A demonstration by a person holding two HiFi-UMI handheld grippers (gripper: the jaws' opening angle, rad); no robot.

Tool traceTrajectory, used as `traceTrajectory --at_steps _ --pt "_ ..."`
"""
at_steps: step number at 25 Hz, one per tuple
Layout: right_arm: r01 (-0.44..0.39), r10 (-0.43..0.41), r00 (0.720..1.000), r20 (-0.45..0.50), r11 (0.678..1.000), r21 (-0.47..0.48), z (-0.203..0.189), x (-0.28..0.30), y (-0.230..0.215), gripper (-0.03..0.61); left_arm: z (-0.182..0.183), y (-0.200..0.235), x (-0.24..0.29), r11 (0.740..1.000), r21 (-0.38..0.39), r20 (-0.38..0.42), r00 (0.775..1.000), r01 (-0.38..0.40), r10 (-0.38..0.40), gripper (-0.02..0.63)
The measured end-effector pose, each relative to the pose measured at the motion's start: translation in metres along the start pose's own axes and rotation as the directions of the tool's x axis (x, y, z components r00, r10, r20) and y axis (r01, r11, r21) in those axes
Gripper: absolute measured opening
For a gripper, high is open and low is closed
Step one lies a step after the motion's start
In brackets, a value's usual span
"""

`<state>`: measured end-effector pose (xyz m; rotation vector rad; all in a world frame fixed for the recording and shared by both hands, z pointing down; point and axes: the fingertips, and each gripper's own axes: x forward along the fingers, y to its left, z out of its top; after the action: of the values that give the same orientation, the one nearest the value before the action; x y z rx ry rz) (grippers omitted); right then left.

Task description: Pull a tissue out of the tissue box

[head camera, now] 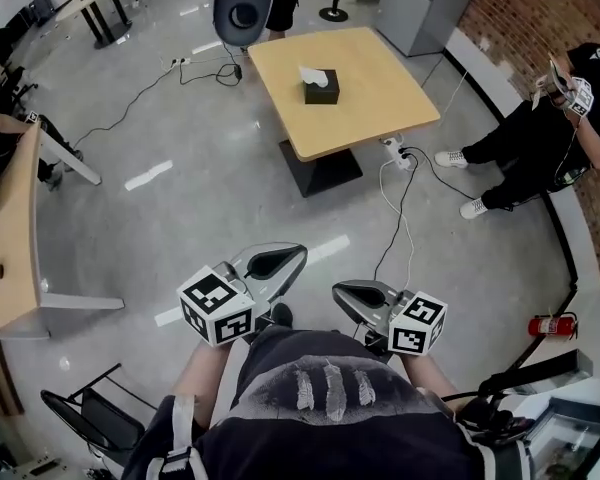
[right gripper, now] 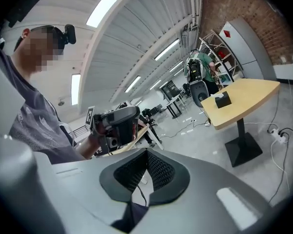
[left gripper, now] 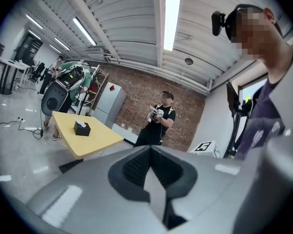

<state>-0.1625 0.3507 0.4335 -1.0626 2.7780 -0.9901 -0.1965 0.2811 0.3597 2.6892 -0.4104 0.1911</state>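
A black tissue box (head camera: 321,87) with a white tissue sticking up stands on a square wooden table (head camera: 380,98) far ahead. The left gripper view shows the box (left gripper: 81,127) small at mid left, and the right gripper view shows the box (right gripper: 222,100) on the table (right gripper: 244,99) at right. Both grippers are held close to the person's body, well short of the table. My left gripper (head camera: 300,252) is shut and empty, as is my right gripper (head camera: 338,289). Their tips angle toward each other. The right gripper view also catches the left gripper (right gripper: 115,123).
A person (head camera: 550,128) sits by the brick wall at right. Cables and a power strip (head camera: 400,154) lie on the floor by the table's black base (head camera: 320,168). A fire extinguisher (head camera: 551,324) lies at right, a chair (head camera: 90,418) at bottom left, a desk (head camera: 10,238) at left.
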Motion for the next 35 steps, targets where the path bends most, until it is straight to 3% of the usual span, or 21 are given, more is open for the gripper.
traceTrajectory --at_steps 7,12,15,20,25,31,35 --pt "0.067 -0.067 0.996 -0.054 0.998 -0.008 0.002 0.040 -0.002 -0.003 0.015 0.051 -0.035 1.000 -0.021 0.079 0.997 0.000 0.001 0.003" --pt "0.092 -0.104 0.992 -0.078 0.985 -0.143 0.009 0.066 0.003 -0.003 0.015 0.069 -0.053 0.998 -0.044 0.102 0.994 -0.038 0.042 0.003" --pt "0.081 -0.091 0.995 -0.048 0.981 -0.176 0.022 0.073 0.000 -0.003 0.018 0.077 -0.053 0.997 -0.042 0.099 0.993 -0.063 0.067 0.003" --pt "0.030 -0.037 0.998 -0.047 0.988 -0.150 0.034 0.081 -0.018 -0.003 0.027 0.085 -0.041 0.994 -0.051 0.103 0.989 -0.097 0.102 0.003" --pt "-0.024 0.020 1.000 -0.022 0.981 -0.193 0.065 0.073 -0.057 -0.003 0.044 0.095 0.007 0.987 -0.047 0.102 0.982 -0.152 0.156 0.003" --pt "-0.060 0.067 0.996 0.051 0.992 -0.114 0.114 0.035 -0.127 -0.003 0.069 0.097 0.091 0.986 -0.001 0.062 0.984 -0.166 0.166 0.003" --pt "-0.082 0.085 0.996 0.029 0.993 -0.086 0.121 0.017 -0.163 -0.003 0.084 0.094 0.131 0.985 0.010 0.079 0.982 -0.174 0.173 0.003"
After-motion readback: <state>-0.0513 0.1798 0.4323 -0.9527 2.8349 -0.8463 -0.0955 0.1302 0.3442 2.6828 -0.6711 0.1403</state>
